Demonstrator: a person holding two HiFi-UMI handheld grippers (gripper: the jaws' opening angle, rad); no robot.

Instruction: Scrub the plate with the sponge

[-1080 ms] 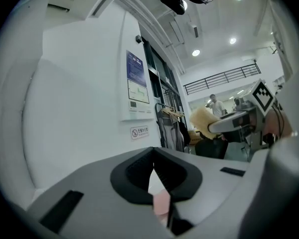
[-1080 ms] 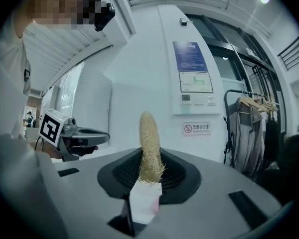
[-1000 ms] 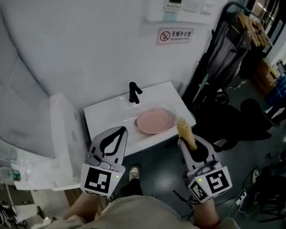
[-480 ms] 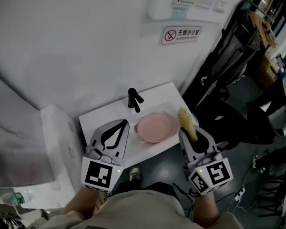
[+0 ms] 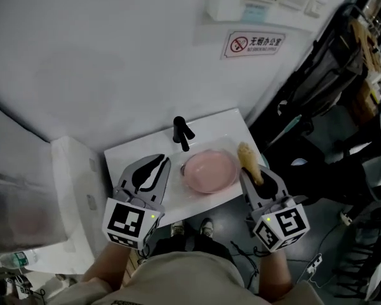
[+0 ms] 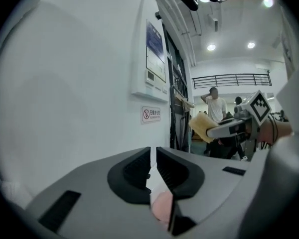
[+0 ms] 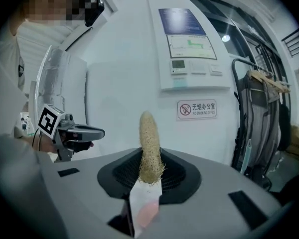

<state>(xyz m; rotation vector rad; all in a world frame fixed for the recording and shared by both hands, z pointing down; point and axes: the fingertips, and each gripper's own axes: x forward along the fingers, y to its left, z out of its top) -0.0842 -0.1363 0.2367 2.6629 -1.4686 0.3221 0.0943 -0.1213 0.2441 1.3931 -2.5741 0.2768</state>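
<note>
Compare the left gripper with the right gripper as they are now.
The left gripper holds nothing: its jaws stand a narrow gap apart and have just been opening. The right gripper is clamped on the sponge, which sticks out past its tips. In the head view the left gripper is left of the pink plate, the right gripper to its right. Both point toward the sink.
</note>
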